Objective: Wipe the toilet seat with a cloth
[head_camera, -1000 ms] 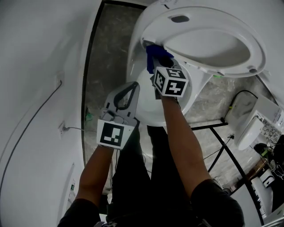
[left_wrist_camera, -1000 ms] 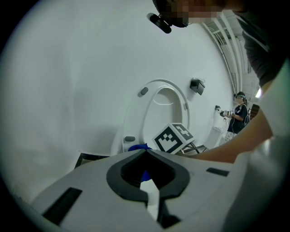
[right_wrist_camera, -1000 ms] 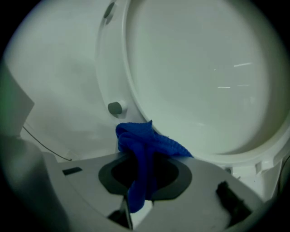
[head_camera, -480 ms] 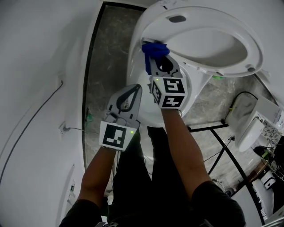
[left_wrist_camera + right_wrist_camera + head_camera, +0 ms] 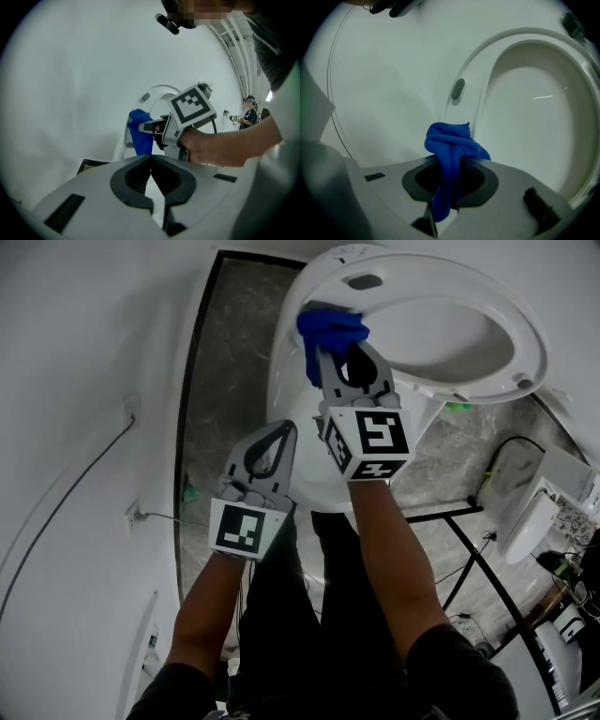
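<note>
Landmark: the toilet seat [image 5: 530, 343] stands raised, its underside facing the person; every place below is given from it.

Left gripper [image 5: 284, 425]: below the seat's left end and in front of the toilet bowl [image 5: 307, 474]. Its jaws are closed tip to tip with nothing between them, and it touches nothing.

Blue cloth [image 5: 330, 329]: bunched into a wad and pressed on the seat's left limb, just below the dark oval bumper [image 5: 366, 281].

Right gripper [image 5: 342, 352]: right behind the cloth, pointing up at the seat. Its jaws are clamped on the cloth's middle; the wad bulges past the tips and a tail hangs down through the jaw opening.

Just changed: within the last second the right gripper has carried the cloth up the seat's left limb, from low near the bowl's rim to near the bumper. The left gripper has kept its place.

Meaning for the task: this reads as one upward wiping stroke, well under way. The left limb appears covered. The top arc past the bumper and the whole right limb probably remain to be wiped.

Risk: the grip takes only the cloth's middle, so the loose wad could roll instead of wiping flat.
</note>
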A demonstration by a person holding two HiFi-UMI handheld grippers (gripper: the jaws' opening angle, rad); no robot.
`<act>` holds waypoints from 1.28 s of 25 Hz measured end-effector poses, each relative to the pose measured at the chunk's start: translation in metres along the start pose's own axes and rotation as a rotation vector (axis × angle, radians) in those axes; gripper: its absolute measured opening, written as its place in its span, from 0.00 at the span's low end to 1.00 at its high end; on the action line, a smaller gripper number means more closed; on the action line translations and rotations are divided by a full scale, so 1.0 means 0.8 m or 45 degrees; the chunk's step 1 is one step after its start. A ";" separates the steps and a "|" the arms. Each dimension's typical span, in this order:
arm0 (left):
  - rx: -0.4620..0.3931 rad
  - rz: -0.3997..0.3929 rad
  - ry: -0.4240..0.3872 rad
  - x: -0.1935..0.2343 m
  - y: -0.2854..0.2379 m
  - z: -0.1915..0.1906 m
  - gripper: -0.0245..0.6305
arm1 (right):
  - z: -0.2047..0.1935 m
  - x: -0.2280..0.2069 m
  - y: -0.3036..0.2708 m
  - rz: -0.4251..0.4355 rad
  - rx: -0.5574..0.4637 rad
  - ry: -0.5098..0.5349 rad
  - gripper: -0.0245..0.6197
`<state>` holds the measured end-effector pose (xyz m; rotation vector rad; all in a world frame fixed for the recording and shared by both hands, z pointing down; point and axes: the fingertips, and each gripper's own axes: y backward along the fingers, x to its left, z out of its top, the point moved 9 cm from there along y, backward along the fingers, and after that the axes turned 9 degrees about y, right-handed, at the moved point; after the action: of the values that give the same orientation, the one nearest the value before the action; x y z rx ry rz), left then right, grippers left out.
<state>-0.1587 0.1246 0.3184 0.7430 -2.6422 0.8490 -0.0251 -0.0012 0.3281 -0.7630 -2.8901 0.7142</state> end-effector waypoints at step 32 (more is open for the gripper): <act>-0.015 -0.063 -0.037 -0.068 -0.004 0.033 0.05 | 0.073 -0.069 0.190 -0.230 -0.297 0.095 0.17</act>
<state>-0.1139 0.1277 0.2771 0.8203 -2.6401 0.8144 0.0811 0.0644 0.2096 -0.5244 -2.9560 0.3276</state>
